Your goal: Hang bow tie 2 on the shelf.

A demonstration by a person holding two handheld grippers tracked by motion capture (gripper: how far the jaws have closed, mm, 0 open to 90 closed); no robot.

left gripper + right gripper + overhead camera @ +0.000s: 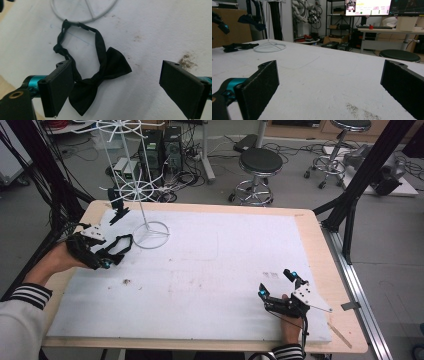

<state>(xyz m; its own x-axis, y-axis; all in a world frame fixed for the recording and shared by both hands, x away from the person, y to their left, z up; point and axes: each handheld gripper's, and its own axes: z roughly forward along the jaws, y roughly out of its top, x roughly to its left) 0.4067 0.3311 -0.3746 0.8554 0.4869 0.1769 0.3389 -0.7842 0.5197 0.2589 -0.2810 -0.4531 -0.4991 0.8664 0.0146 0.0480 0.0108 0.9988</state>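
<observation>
Left gripper view puts the black fabric bow tie [100, 80] flat on the white padded table [155, 30], just beyond your left gripper [120, 87], jaws spread wide, empty.

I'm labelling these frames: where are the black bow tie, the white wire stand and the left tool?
black bow tie [110, 67], left gripper view, on its right wing.
white wire stand [151, 234], high view, on its base ring.
left tool [115, 82], left gripper view, midway between its open jaws.
</observation>
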